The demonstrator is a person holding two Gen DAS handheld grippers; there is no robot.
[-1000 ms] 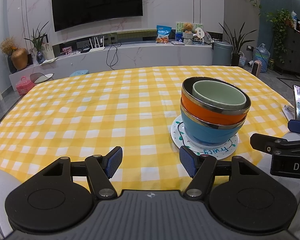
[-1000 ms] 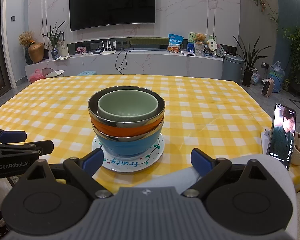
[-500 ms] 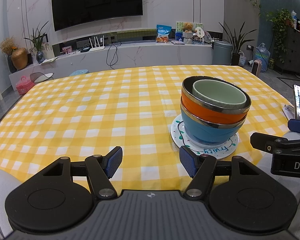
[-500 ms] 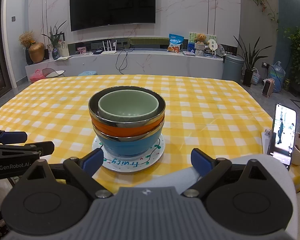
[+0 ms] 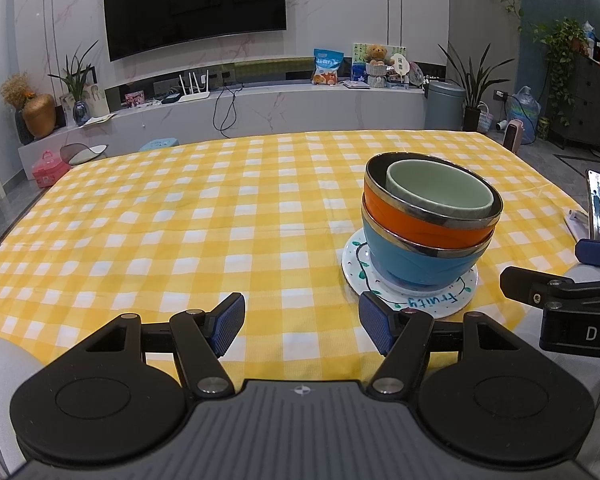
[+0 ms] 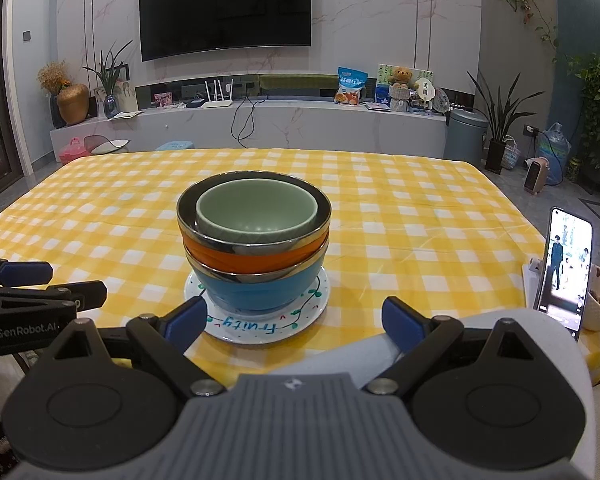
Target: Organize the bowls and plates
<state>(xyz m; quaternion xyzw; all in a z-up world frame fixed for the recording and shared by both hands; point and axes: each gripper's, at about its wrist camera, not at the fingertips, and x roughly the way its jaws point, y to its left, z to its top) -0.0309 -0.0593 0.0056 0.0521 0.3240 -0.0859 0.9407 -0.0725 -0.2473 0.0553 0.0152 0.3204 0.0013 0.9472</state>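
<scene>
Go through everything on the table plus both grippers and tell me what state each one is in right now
green bowl: upright, empty, nested in the orange bowl
orange bowl: upright, nested in the blue bowl
blue bowl: upright, standing on the plate
plate: flat on the tablecloth, under the stack
phone: propped upright, screen lit
left gripper: open, holding nothing
right gripper: open, holding nothing

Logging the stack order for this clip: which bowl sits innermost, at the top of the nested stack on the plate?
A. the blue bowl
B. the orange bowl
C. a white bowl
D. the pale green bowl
D: the pale green bowl nests inside the orange bowl, which sits in the blue bowl on the white plate.
</scene>
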